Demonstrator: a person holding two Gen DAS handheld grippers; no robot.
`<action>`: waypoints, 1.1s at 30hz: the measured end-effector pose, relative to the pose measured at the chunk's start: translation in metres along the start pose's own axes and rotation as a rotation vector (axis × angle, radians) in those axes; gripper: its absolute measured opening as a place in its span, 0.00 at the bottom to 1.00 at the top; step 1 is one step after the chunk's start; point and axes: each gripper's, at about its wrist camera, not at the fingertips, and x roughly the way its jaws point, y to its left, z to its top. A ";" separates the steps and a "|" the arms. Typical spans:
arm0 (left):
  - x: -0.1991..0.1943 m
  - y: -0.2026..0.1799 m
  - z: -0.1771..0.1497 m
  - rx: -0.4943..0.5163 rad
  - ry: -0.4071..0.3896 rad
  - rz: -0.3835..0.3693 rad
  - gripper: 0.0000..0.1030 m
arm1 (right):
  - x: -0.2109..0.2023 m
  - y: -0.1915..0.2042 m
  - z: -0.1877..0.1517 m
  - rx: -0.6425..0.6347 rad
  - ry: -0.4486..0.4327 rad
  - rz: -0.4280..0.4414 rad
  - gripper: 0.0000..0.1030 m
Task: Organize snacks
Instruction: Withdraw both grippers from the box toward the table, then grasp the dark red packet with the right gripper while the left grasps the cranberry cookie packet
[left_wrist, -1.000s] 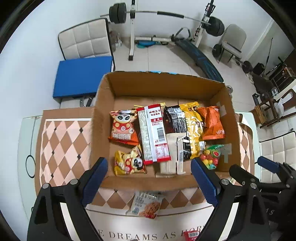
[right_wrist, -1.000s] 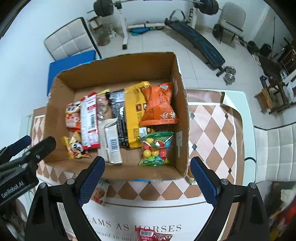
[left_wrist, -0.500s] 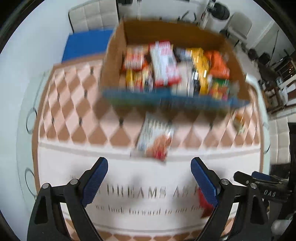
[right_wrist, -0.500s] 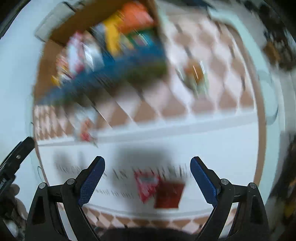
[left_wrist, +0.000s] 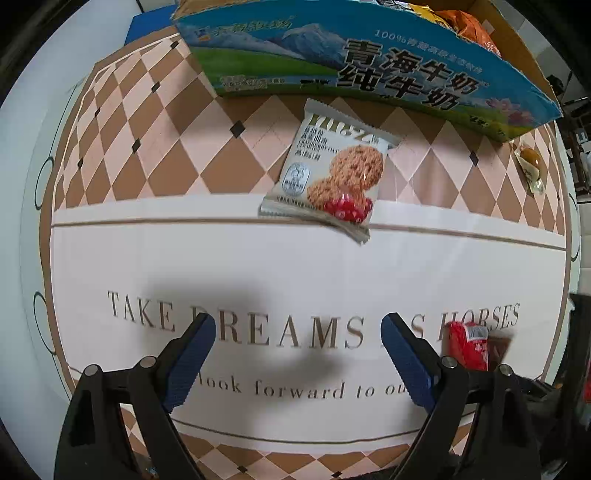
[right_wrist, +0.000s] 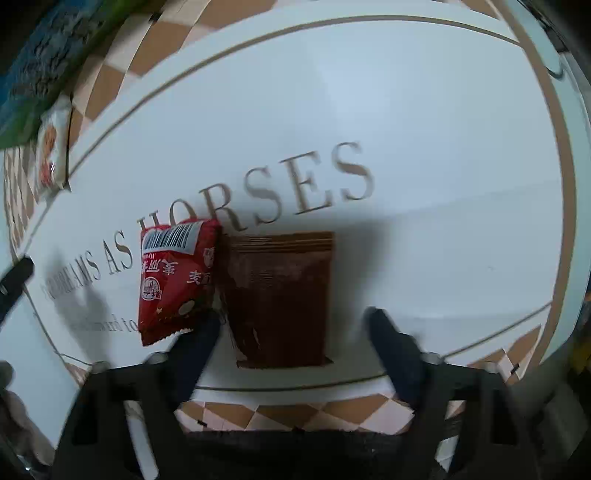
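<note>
The left tool (left_wrist: 298, 328) has two black angular arms tipped with blue, finely ribbed pads (left_wrist: 192, 360), and round silver screws sit along each arm. The right tool (right_wrist: 291, 325) is the same build, black with darker blue pads (right_wrist: 391, 347), its screws blurred in this view.

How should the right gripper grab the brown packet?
Judging by its pose, the brown packet lies flat, directly ahead of the open right gripper. Come straight down and pinch across its side edges near the bottom end. The red packet touches its left edge, so that finger has little room.
</note>
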 end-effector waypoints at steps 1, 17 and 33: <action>-0.001 -0.001 0.005 -0.001 -0.005 0.001 0.89 | 0.000 0.004 -0.002 -0.014 -0.014 -0.020 0.71; 0.031 -0.043 0.109 0.105 0.051 -0.077 0.89 | -0.044 0.013 0.028 -0.038 -0.136 -0.012 0.53; 0.039 -0.059 0.078 0.045 0.057 -0.084 0.53 | -0.026 -0.003 0.069 -0.047 -0.067 0.030 0.53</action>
